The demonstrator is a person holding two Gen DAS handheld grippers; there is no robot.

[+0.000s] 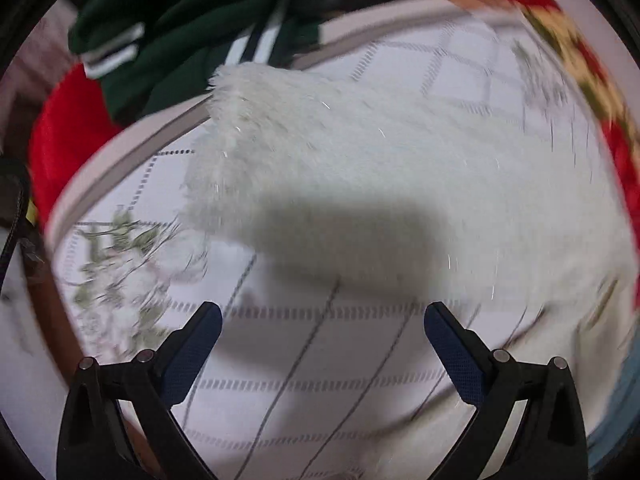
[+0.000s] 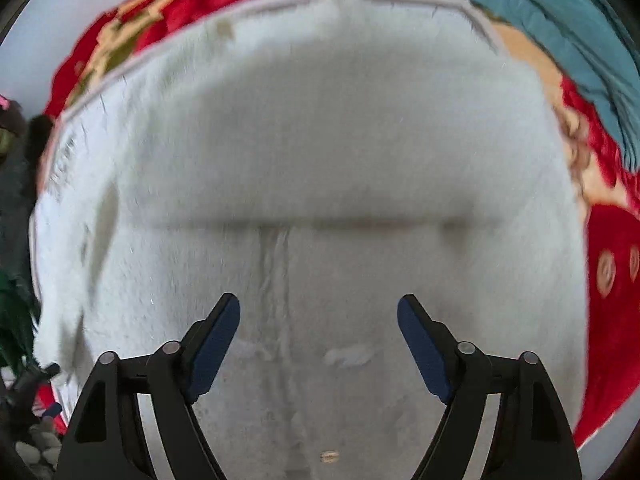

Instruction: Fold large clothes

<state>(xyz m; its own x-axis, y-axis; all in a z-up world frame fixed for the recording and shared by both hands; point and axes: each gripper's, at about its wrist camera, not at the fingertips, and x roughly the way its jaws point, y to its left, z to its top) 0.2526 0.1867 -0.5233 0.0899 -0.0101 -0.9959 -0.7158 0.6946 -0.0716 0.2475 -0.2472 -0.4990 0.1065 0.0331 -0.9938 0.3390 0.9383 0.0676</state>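
Both grippers—left gripper (image 1: 322, 316), right gripper (image 2: 319, 308)—hover spread over white fleece (image 2: 312, 152).

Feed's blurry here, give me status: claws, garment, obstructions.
Both claws open, left claw and right claw holding nothing. White fluffy garment spread flat on the patterned sheet. Green clothes heaped past the sheet's edge, not blocking.

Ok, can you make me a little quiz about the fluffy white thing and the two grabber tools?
1. True or false: the left tool is gripping the fluffy white garment.
2. What colour is the garment lying beyond the white one's far-left end? A) green B) yellow C) purple
3. Fill in: both the right tool and the left one are ____.

Key: 1 false, it holds nothing. 2 A, the green garment has white stripes. 3 open.
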